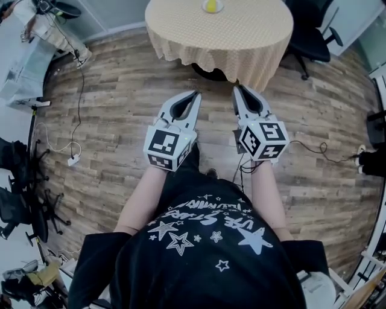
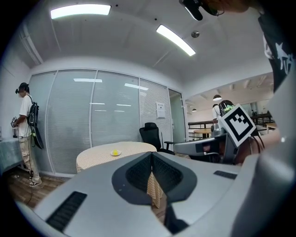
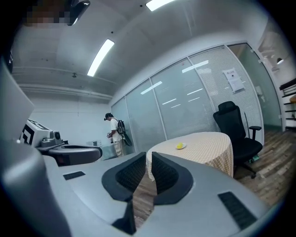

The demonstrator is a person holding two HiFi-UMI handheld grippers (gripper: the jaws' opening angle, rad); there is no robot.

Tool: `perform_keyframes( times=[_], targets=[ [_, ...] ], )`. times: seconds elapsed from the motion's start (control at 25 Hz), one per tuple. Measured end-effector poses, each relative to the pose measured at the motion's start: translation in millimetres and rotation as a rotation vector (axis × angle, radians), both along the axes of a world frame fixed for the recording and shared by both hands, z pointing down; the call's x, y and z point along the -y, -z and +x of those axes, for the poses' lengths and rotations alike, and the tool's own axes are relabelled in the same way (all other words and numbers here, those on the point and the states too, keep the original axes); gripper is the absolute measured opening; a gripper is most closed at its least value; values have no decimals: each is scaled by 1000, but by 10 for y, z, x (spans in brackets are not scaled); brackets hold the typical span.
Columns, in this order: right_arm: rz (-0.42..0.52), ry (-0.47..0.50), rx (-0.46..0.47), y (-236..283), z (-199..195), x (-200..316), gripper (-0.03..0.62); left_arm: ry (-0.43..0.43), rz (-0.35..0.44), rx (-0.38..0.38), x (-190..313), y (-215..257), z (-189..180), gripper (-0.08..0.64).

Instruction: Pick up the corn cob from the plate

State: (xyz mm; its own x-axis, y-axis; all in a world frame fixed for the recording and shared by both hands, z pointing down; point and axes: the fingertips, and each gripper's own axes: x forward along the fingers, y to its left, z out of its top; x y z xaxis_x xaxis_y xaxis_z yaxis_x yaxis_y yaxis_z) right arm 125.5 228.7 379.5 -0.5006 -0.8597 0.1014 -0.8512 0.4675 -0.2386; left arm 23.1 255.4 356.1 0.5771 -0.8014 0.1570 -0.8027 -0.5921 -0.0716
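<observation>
**Desk:** Where is the corn cob?

**Operator:** On my head view the corn cob lies on a small plate at the far side of the round table. The table wears a pale checked cloth that hangs down all round. Both gripper views show the same thing, a yellow lump on the plate in the middle of the tabletop. The cob is well apart from both tools.

**Desk:** And your grippers?

**Operator:** I have them side by side over the wooden floor, short of the table's near edge, both pointing toward it. The left gripper is drawn together. In its own view the tips meet, with only a thin wedge of cloth showing below them and nothing between. The right gripper is also narrow. Its view shows a slim slit between the pads, with floor and cloth seen through it, and the slit is empty.

**Desk:** What else is around?

**Operator:** A black office chair stands just beside the table on the right. In the left gripper view a person in a white top stands near a glass wall with blinds, well away from the table. Below the grippers I see my wearer's black shirt with white stars.
</observation>
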Motion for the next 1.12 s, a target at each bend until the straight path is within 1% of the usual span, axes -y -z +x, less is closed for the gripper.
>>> perform_keyframes(
  times=[0.28,0.48,0.68,0.84,1.12],
  targets=[
    [-19,-44,1,-62,53,250,40,-7,-9,-10,264,-43,-23,8],
    [-12,-55,-7,-43,60,478,31,-9,-13,-27,524,-65,-64,8],
    [-22,-49,-30,-55,-15,742,28,-20,-24,-52,860,-94,-106,8],
    [-33,-56,-40,-88,10,998,28,-30,-30,-70,1148,-111,-67,8],
    [-71,-86,-46,-230,27,1539,28,-54,-70,-71,1716,-283,-68,8]
  ],
)
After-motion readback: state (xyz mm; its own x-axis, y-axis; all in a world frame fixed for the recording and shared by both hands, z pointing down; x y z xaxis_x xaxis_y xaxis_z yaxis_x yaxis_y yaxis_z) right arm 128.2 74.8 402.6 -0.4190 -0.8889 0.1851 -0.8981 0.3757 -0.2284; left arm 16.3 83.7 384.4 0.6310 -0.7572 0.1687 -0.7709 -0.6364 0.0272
